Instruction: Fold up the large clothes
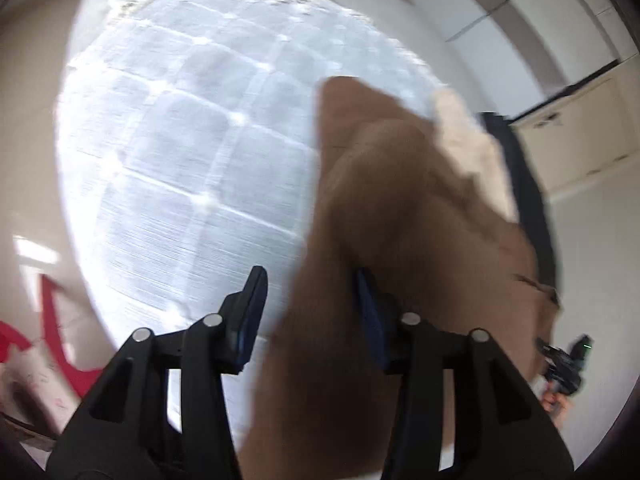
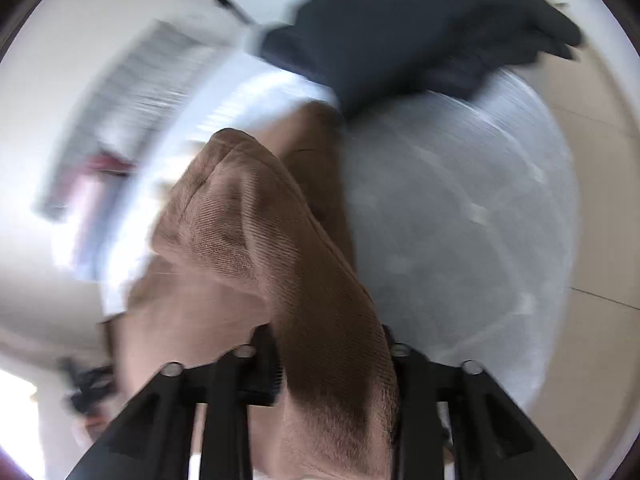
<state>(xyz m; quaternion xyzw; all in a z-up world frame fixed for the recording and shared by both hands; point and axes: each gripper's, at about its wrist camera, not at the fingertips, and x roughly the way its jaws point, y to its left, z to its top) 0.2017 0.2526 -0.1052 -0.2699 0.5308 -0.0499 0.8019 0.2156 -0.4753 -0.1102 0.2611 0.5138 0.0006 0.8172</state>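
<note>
Brown garment bunched lengthwise, running from both grippers away over the quilt. Left gripper: jaws apart, cloth against the right finger only, not clamped. Right gripper: fabric fills the jaws; grip cannot be told. Beyond lies a dark garment; pale floor surrounds.

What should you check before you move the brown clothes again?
1. Left tongs gripping the brown garment: not ok; cloth lies between the pads, but the left pad stands clear of it.
2. Right tongs gripping the garment: cannot tell; cloth fills the gap.
3. Bare space on the white quilted cover for laying it down: ok.
4. Dark garment clear of the brown one: cannot tell; their edges meet in the right view.
5. Sharp view: not ok; both pictures are blurred.
</note>
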